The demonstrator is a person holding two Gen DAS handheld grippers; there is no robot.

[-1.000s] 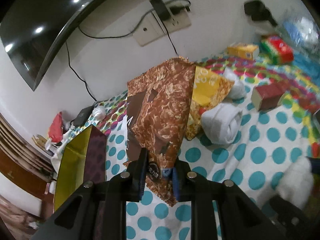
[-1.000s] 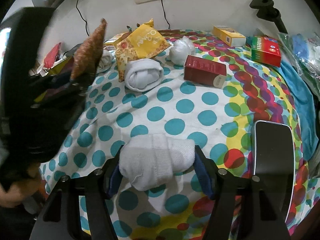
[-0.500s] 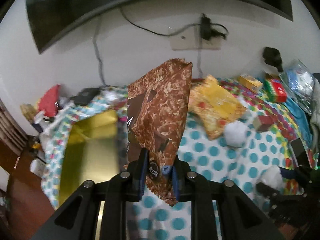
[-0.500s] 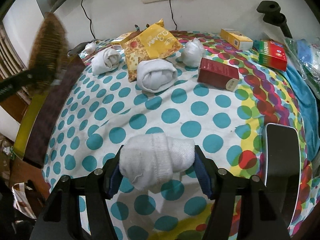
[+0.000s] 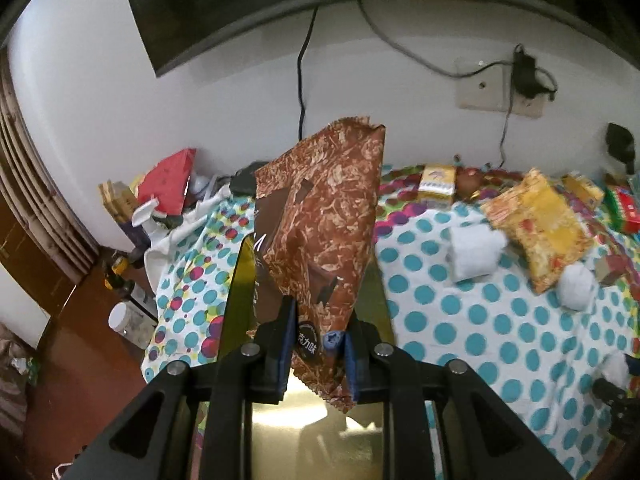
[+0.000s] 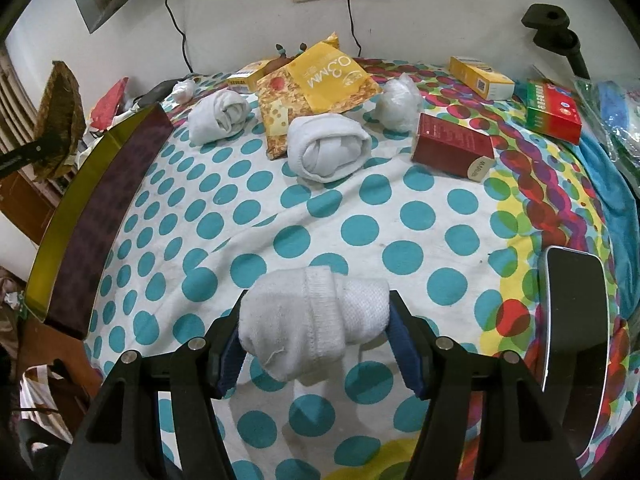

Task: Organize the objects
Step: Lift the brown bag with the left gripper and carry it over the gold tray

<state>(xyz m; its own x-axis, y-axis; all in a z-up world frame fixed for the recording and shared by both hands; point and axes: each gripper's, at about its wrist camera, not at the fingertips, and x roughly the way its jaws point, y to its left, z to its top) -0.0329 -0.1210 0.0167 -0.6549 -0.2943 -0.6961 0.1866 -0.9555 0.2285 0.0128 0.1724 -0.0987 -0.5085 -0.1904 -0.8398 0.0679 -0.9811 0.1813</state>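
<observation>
My left gripper (image 5: 316,346) is shut on the lower corner of a brown snack packet (image 5: 320,232) and holds it upright over a box with a gold lining (image 5: 316,412) at the table's left edge. The packet (image 6: 60,116) and the box (image 6: 92,216) also show at the left of the right wrist view. My right gripper (image 6: 316,346) is shut on a rolled white sock (image 6: 316,320), held just above the polka-dot cloth (image 6: 360,216).
On the cloth lie two more rolled socks (image 6: 328,148) (image 6: 218,114), a yellow snack bag (image 6: 320,84), a dark red box (image 6: 452,148), a green-red box (image 6: 552,110), yellow boxes (image 6: 480,78) and a phone (image 6: 572,316). Clutter sits at the far left corner (image 5: 168,188).
My left gripper has carried the brown packet leftward until it hangs over the gold-lined box. My right gripper has stayed in place with the sock.
</observation>
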